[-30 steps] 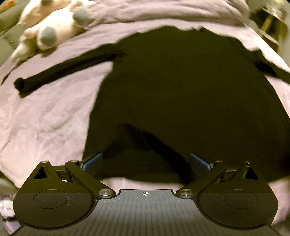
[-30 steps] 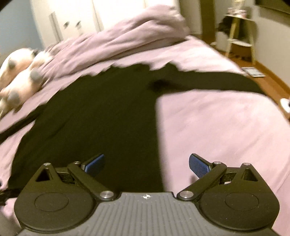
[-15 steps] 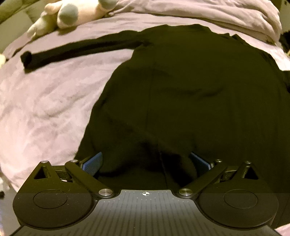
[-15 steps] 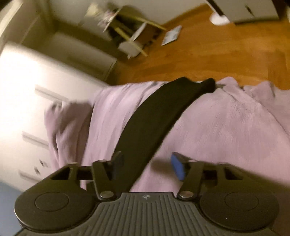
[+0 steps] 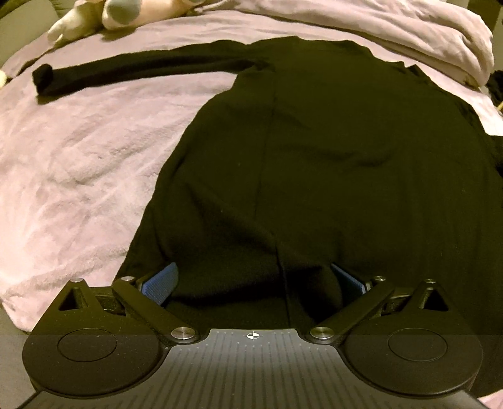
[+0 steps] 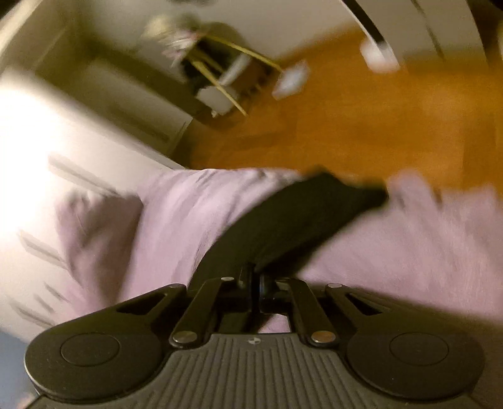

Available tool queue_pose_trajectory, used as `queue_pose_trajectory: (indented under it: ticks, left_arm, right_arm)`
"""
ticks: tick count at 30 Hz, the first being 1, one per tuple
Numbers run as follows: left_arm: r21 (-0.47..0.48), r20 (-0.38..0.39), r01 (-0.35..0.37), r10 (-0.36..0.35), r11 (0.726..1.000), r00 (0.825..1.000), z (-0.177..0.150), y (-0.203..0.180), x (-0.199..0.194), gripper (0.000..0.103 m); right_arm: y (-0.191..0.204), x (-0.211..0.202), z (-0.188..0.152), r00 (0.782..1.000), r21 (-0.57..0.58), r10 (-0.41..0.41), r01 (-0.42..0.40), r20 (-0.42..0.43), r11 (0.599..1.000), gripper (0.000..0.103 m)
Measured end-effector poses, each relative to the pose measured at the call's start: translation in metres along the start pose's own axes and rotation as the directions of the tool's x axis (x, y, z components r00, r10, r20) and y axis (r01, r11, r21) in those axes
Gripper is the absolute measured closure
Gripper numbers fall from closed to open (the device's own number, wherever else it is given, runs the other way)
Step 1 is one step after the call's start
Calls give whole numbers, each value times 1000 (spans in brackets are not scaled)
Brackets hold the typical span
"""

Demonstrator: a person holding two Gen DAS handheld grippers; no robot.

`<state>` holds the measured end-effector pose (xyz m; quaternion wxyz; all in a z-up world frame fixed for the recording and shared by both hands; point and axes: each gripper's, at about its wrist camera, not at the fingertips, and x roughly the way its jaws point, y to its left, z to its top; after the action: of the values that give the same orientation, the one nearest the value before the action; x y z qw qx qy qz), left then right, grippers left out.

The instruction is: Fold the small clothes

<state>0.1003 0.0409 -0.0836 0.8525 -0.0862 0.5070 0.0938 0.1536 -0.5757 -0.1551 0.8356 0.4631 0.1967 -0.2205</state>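
Observation:
A black long-sleeved top (image 5: 330, 163) lies spread flat on a pale purple bed cover (image 5: 78, 163). Its left sleeve (image 5: 132, 70) stretches out to the far left. My left gripper (image 5: 253, 283) is open, its blue pads (image 5: 160, 281) straddling the hem of the top. In the right wrist view the other black sleeve (image 6: 292, 217) runs toward the bed's edge. My right gripper (image 6: 255, 281) is shut on this sleeve close to the camera. The view is blurred by motion.
A white plush toy (image 5: 125, 12) lies at the far left of the bed. A bunched duvet (image 5: 408, 34) lies along the far side. Beyond the bed edge are a wooden floor (image 6: 377, 119), a small stand (image 6: 213, 72) and white cupboards (image 6: 47, 132).
My right gripper swung to the right sleeve and closed on it. My left gripper moved forward over the hem and stayed open.

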Motion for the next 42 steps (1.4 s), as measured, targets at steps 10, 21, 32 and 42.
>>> queue_pose_trajectory:
  ticks: [10,21,32,42]
  left_arm:
    - [45,134,102,-107,994,985,25,-3,-47,0]
    - [121,111,466,-479,876,871,102,-64,-8,0]
    - [556,146,344,-496,757,856,87,-185,35,3]
    - [658,212,242,-484,713,849,84,-211,54,19]
  right_arm:
    - [241,-84,-216,923,-902,254,-350,-287,253,74]
    - [211,-91,-283,914,-834,115,-404,-390,376,46]
    - [127,-87,-228,964,-698,-23,-174,-264,694,46]
    - [115,-84,-212,978,-650,-35,-109,-204,752,46]
